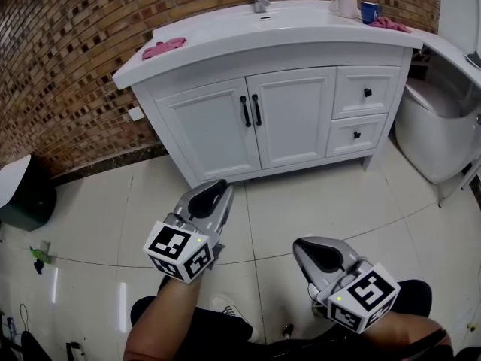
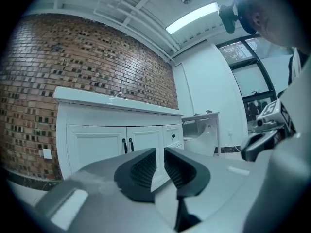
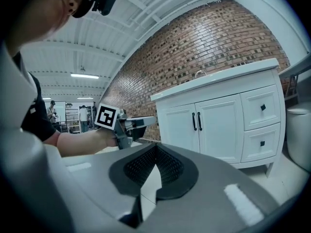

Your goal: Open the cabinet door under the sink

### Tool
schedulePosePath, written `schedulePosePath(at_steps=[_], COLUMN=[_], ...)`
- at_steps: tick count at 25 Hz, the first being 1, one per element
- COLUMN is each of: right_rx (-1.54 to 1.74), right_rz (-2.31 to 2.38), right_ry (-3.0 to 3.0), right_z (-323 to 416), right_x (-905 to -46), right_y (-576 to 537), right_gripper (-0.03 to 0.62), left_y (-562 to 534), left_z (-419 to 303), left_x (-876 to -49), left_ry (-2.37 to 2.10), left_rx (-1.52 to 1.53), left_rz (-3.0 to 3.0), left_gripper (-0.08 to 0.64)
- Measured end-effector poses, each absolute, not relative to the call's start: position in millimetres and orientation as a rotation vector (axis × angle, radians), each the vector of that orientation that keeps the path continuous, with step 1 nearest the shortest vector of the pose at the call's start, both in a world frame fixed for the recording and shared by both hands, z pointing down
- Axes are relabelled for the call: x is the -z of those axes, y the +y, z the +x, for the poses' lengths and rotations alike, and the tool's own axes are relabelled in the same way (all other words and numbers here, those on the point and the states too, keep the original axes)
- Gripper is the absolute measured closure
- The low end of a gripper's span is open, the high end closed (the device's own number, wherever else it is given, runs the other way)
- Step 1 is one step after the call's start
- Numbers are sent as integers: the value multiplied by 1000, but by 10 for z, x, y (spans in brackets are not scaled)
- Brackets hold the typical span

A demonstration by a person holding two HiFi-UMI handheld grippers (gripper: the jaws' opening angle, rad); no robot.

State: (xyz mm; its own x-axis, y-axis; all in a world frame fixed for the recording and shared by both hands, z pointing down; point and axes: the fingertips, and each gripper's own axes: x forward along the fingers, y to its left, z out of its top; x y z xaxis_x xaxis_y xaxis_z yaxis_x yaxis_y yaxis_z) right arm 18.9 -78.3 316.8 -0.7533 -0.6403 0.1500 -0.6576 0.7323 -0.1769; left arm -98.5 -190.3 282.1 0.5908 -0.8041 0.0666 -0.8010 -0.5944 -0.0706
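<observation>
Left gripper (image 1: 213, 192) barely parted, right gripper (image 1: 314, 250) closed, both empty. So narrow, either could glance off the door handles (image 1: 246, 111).

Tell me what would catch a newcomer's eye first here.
The white vanity cabinet against the brick wall fills the top of the head view, its two doors closed, black handles side by side at the middle. In front, over the pale tiled floor, the left tool and right tool hang empty, short of the cabinet. A pink cloth lies at the left end of its top.
</observation>
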Motion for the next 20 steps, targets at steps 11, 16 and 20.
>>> schedulePosePath(at_steps=[11,16,20], right_rx=[-432,-462,-472], right_rz=[1123,1120,1121], right_ry=[-2813,-2817,-2822], right_z=[446,470,487], right_x=[-3311,-3328,-3306], right_y=[-887,-935,-959], right_gripper=[584,584,584], left_y=[-2919,-3338,-3600], left_z=[-789,-805,-851], left_x=[-2866,-2990,-3105], left_ry=[1474,1517,1563], left_rx=[189,219,230], left_rz=[-2709,-2710,-2700], left_gripper=[491,491,491])
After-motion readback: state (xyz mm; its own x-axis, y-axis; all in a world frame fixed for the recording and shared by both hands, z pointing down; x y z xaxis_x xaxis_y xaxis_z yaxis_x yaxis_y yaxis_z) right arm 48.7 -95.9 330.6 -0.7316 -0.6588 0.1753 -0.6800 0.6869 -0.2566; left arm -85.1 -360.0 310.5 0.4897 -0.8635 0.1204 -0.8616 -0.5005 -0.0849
